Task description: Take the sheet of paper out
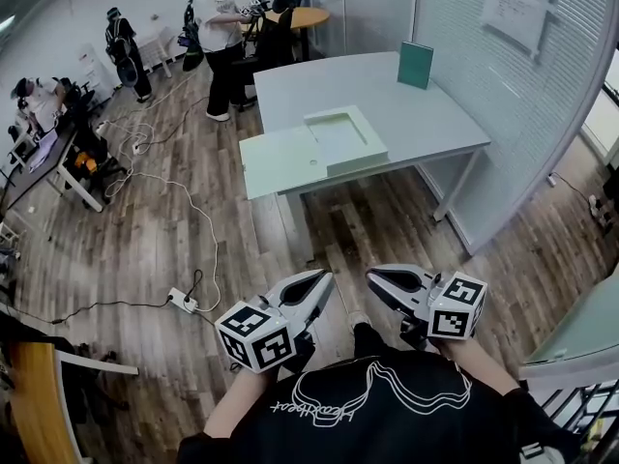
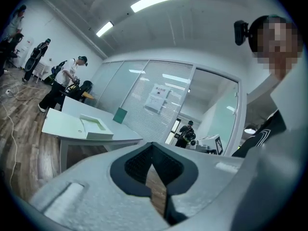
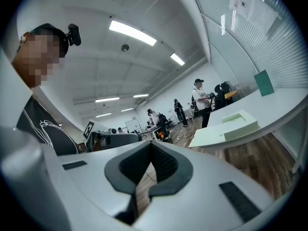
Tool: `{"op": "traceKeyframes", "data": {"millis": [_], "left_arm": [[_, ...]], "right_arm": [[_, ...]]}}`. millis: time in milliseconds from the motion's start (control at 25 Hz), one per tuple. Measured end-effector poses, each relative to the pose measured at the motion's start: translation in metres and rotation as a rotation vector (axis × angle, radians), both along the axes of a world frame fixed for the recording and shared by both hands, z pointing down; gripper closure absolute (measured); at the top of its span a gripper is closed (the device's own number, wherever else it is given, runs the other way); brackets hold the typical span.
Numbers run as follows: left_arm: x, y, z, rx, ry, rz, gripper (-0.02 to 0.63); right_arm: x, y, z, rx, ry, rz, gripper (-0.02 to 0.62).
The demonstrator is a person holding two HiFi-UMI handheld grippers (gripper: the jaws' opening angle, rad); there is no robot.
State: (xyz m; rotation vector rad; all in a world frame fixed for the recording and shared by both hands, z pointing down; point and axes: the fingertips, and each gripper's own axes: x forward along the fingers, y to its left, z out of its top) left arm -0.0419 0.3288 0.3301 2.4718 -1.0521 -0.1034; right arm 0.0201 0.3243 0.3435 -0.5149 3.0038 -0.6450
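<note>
A pale green shallow box [image 1: 346,139] lies on the grey table [image 1: 426,114], with a flat pale green panel [image 1: 279,162] beside it that overhangs the table's near-left corner. No loose sheet of paper can be made out. Both grippers are held close to my body, far short of the table, over the wood floor. The left gripper [image 1: 325,278] is shut and empty; the left gripper view shows its tips [image 2: 153,150] meeting, with the box [image 2: 96,126] far off. The right gripper [image 1: 373,276] is also shut with nothing in it [image 3: 151,148], and the box [image 3: 240,121] lies distant to its right.
A teal folder [image 1: 416,66] stands upright at the table's far side. A glass wall with blinds [image 1: 522,85] runs along the right. Cables and a power strip [image 1: 182,301] lie on the floor to the left. Several people [image 1: 221,37] stand at desks in the back.
</note>
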Motion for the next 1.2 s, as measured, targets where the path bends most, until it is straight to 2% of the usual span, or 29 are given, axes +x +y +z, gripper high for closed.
{"op": "traceKeyframes", "data": {"millis": [160,520,800,1200], "left_arm": [[0.000,-0.012,-0.005,0.015,0.048,-0.003,0.594],[0.003,-0.068,0.000,0.020,0.000,-0.004,0.594],[0.011,-0.153,0.012,-0.023,-0.015,0.000,0.594],[0.012,-0.298,0.027,-0.069,-0.045,-0.060,0.594]], "right_arm": [[0.001,-0.016,0.005,-0.018,-0.008,-0.003,0.586],[-0.004,-0.078,0.007,-0.013,-0.061,-0.030,0.586],[0.002,-0.165,0.016,-0.035,-0.086,-0.049,0.585],[0.017,-0.305,0.027,-0.073,-0.089,-0.076,0.586]]}}
